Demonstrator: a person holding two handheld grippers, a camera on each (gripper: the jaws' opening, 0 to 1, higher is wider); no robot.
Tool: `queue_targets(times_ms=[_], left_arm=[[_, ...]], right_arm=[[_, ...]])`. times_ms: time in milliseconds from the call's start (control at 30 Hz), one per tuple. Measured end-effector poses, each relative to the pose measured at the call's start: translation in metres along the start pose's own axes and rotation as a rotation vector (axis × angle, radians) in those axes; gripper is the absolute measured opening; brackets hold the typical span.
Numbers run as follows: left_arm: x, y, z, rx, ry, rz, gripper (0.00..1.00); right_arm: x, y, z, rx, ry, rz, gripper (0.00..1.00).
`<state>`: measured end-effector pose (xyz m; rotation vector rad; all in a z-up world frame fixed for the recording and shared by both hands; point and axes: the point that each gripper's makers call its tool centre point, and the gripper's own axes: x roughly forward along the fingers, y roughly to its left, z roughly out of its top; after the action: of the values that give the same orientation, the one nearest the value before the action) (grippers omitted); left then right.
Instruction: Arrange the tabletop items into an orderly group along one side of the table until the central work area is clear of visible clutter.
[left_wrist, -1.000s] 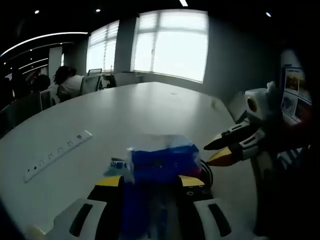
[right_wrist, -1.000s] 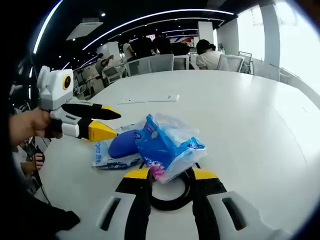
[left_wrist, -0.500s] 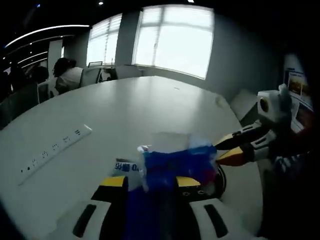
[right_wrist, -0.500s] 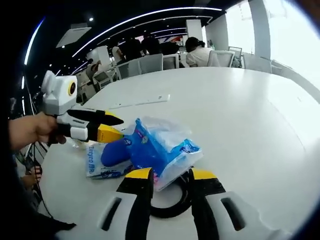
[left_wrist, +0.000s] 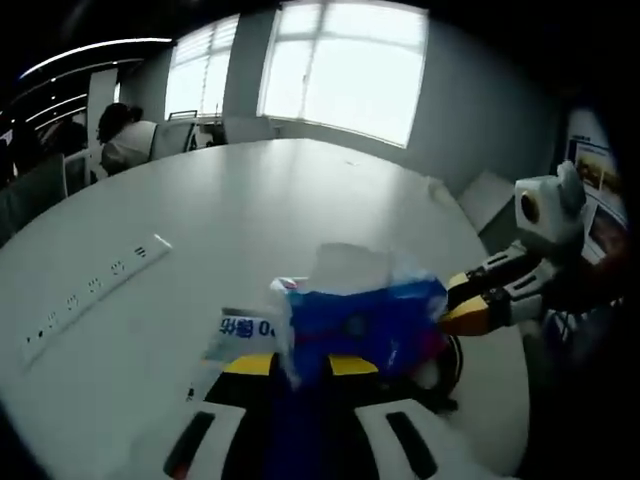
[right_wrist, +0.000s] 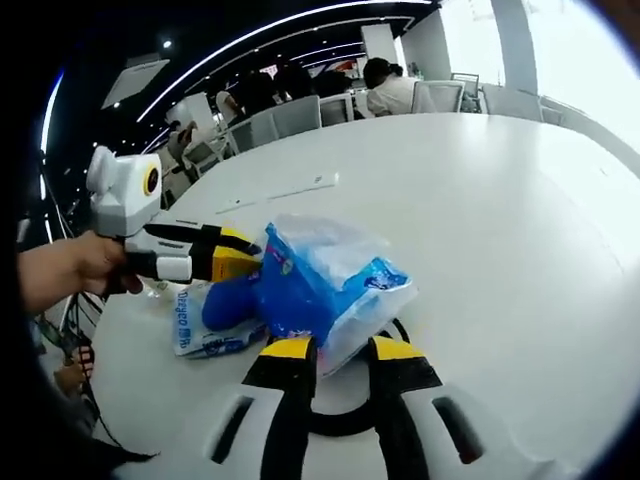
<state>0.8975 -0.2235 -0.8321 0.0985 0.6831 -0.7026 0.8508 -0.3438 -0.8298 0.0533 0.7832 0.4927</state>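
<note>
- White table (right_wrist: 520, 230), round-edged; the clutter sits bunched near one edge, by the person's hand (right_wrist: 70, 270).
- Blue tissue pack (right_wrist: 325, 285) in clear/blue plastic lies on the table; in the left gripper view it is at (left_wrist: 365, 320), right in front of the jaws.
- Right gripper (right_wrist: 335, 350): yellow-tipped jaws close in on the lower edge of the tissue pack from both sides, touching it; looks like a grip on the pack.
- Black ring (right_wrist: 345, 420) lies flat on the table under and between the right jaws, partly covered by the pack.
- Left gripper (left_wrist: 300, 365): blue object (right_wrist: 228, 300) fills the gap between its jaws; cannot tell if it is clamped. From the right gripper view this gripper sits at (right_wrist: 245, 258), tips beside the tissue pack.
- White wipes packet (right_wrist: 195, 325) with blue print lies flat beneath the blue object.
- White power strip (left_wrist: 85, 300) lies further out on the table, well apart from the pile.
- People sit at chairs beyond the far side of the table.
</note>
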Motion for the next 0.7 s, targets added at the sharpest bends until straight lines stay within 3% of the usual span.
queue_targets(times_ms=[300, 700], left_arm=[[-0.001, -0.004, -0.003, -0.010, 0.006, -0.006, 0.02], [-0.012, -0.014, 0.011, 0.010, -0.049, 0.000, 0.00]], right_arm=[[0.001, -0.002, -0.006, 0.004, 0.018, 0.002, 0.01], [-0.004, -0.011, -0.001, -0.017, -0.010, -0.018, 0.00]])
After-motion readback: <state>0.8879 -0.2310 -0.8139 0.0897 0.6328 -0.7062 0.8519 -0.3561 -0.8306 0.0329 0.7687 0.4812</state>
